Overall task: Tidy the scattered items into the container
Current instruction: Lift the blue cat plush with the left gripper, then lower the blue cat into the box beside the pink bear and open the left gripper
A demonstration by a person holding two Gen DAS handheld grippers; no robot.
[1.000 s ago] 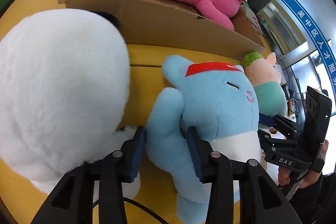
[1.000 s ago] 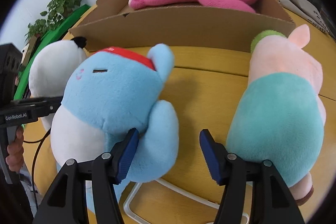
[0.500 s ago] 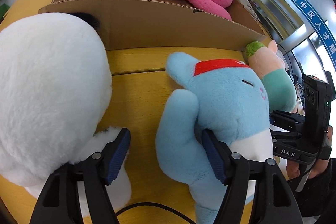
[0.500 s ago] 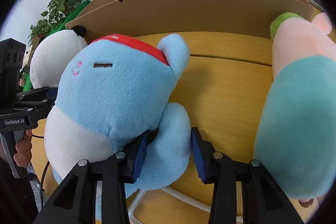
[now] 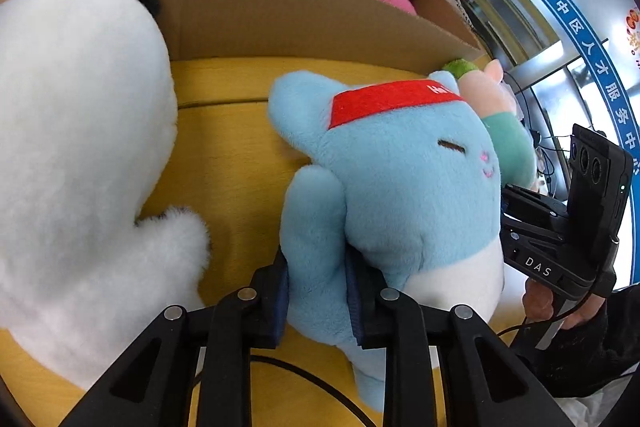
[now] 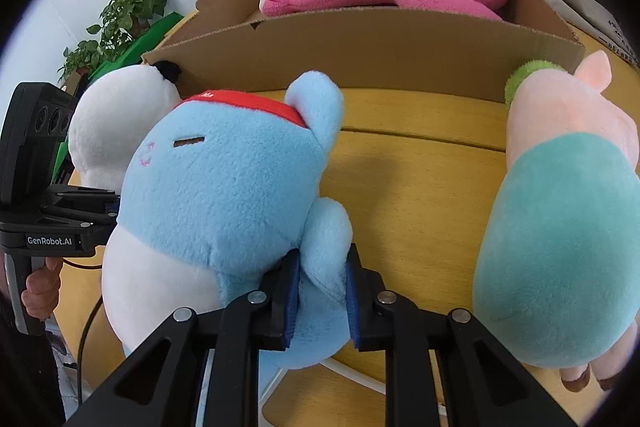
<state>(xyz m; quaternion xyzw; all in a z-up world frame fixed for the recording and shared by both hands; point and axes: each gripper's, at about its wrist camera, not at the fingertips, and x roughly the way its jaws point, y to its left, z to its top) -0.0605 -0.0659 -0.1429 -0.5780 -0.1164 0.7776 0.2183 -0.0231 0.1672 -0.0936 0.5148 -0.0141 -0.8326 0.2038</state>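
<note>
I had the left gripper closing on one arm of the blue toy, pads already pinching it. The right gripper was closing on the other arm, clamped too. The toy stood mid-desk between both hands, the box straight ahead beyond it at the far edge.
</note>
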